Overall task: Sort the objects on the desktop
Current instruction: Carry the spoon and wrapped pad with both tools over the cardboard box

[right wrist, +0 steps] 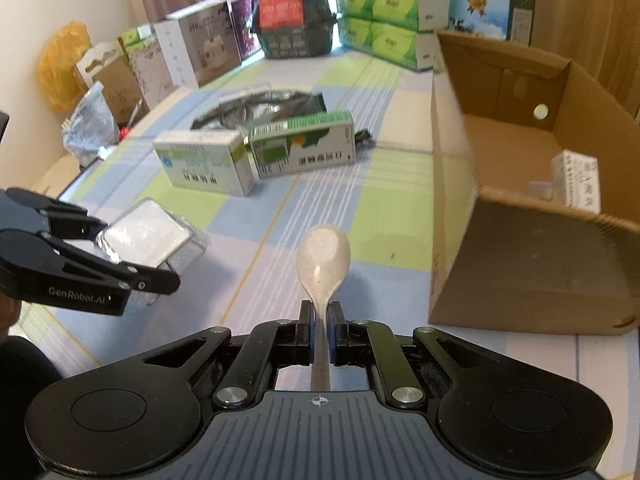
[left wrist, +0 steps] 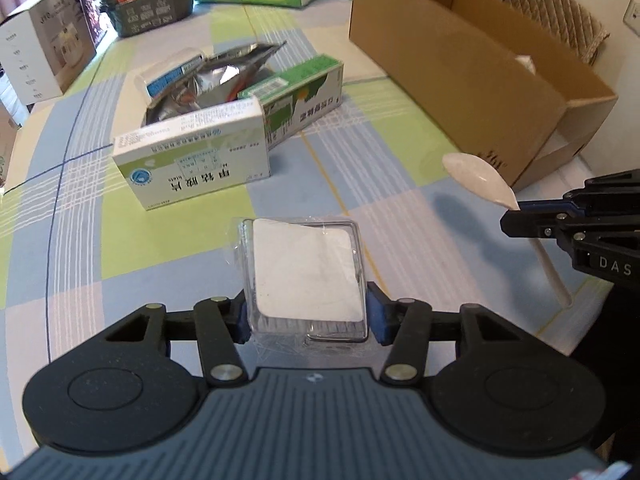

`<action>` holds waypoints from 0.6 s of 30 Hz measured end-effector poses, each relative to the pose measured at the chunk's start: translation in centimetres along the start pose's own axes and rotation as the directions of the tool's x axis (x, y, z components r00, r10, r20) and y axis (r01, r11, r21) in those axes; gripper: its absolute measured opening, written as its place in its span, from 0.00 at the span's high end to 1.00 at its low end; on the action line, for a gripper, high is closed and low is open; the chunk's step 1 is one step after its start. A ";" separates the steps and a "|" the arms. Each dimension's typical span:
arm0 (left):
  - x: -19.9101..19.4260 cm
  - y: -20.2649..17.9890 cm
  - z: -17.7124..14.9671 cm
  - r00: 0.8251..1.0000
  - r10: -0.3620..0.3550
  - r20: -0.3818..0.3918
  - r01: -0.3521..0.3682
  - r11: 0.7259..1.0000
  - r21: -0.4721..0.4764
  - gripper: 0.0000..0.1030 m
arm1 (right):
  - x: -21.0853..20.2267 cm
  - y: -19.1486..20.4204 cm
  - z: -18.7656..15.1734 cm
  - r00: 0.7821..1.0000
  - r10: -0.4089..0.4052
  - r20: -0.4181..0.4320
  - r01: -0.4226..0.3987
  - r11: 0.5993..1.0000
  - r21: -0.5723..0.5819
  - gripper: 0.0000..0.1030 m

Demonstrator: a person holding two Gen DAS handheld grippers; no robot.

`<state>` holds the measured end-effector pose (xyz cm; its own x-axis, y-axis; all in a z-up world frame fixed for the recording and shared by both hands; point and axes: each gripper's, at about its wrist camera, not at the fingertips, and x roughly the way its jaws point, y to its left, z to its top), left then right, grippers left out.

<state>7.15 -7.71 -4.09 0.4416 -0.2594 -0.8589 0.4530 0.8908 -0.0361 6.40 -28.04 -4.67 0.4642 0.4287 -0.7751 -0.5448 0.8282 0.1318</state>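
my left gripper (left wrist: 307, 316) pinches a clear packet with a white pad (left wrist: 306, 270), held above the checked tablecloth (left wrist: 168, 240) | my right gripper (right wrist: 320, 326) is clamped on a pale spoon (right wrist: 323, 258) by its handle, bowl forward | open cardboard box (right wrist: 520, 264) just right | two medicine cartons (right wrist: 208, 162) and a foil pouch (left wrist: 216, 76) farther ahead

The surface (left wrist: 360, 152) wears a checked cloth of pale green, light blue and lilac squares crossed by white lines and thin yellow and dark blue stripes. The cardboard box (right wrist: 520, 264) is plain brown. The spoon (right wrist: 323, 258) is speckled off-white. One carton (left wrist: 192, 160) is white with green print; its neighbour (right wrist: 304, 148) is green and white. Both tools are black with blue pads.
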 end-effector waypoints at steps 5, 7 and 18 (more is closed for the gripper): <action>-2.4 -1.4 0.5 0.999 -0.004 0.045 0.005 1.000 -0.006 0.53 | -3.0 -0.1 0.7 0.999 -0.010 0.049 0.009 1.000 0.012 0.97; -3.2 -2.0 1.0 0.998 -0.005 0.059 0.006 1.000 -0.005 0.53 | -4.2 -0.2 1.1 0.997 -0.013 0.070 0.011 1.000 0.022 0.97; -6.3 -7.1 5.9 0.987 -0.060 0.149 0.057 0.998 0.023 0.53 | -10.1 -3.4 4.4 0.981 -0.069 0.179 0.059 0.997 0.059 0.97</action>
<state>5.75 -14.56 4.60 0.5239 -0.3650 -0.7696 0.4953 0.8656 -0.0733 6.67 -33.63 5.43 0.6181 0.4281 -0.6593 -0.4743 0.8719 0.1215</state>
